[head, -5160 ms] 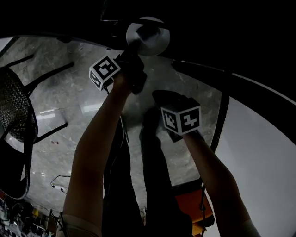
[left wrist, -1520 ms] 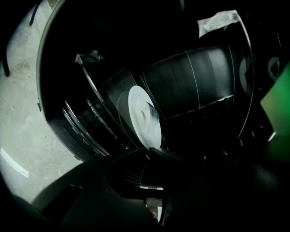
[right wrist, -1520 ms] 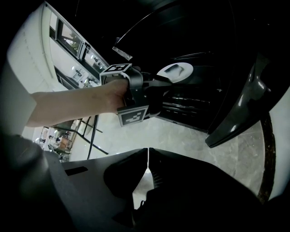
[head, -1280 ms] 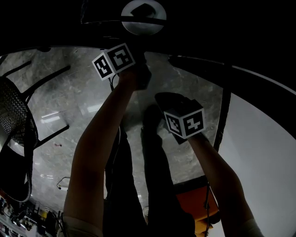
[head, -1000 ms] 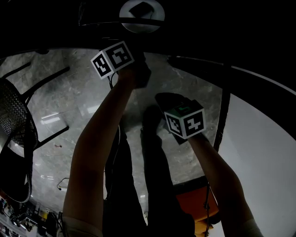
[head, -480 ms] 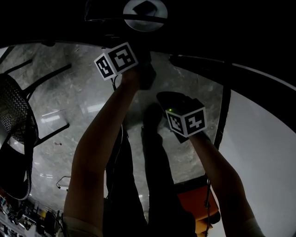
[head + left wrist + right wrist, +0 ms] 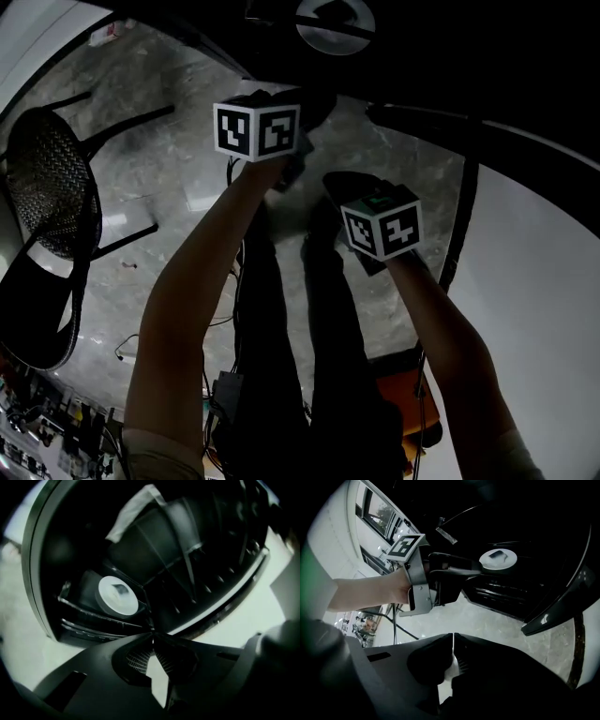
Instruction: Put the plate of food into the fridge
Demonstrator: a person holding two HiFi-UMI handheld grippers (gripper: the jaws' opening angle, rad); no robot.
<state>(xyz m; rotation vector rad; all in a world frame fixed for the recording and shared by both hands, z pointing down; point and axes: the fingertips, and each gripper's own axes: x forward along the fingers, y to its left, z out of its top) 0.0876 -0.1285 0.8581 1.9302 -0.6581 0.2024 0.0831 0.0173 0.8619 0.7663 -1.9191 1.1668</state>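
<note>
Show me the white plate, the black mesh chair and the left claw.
Round white plate [image 7: 117, 596], left gripper view, centre.
Black mesh chair [image 7: 52, 187], head view, backrest.
Left claw [image 7: 153, 637], left gripper view, closed tips.

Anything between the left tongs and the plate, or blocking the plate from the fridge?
Nothing visible. The plate sits on a shelf inside the open fridge, and the left tongs, shut and empty, face it with nothing between.

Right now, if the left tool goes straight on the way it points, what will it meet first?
Probably the front edge of the fridge shelf, just beside the plate that sits on it. The left tool is shut and empty. Depth is hard to judge in this dark view.
</note>
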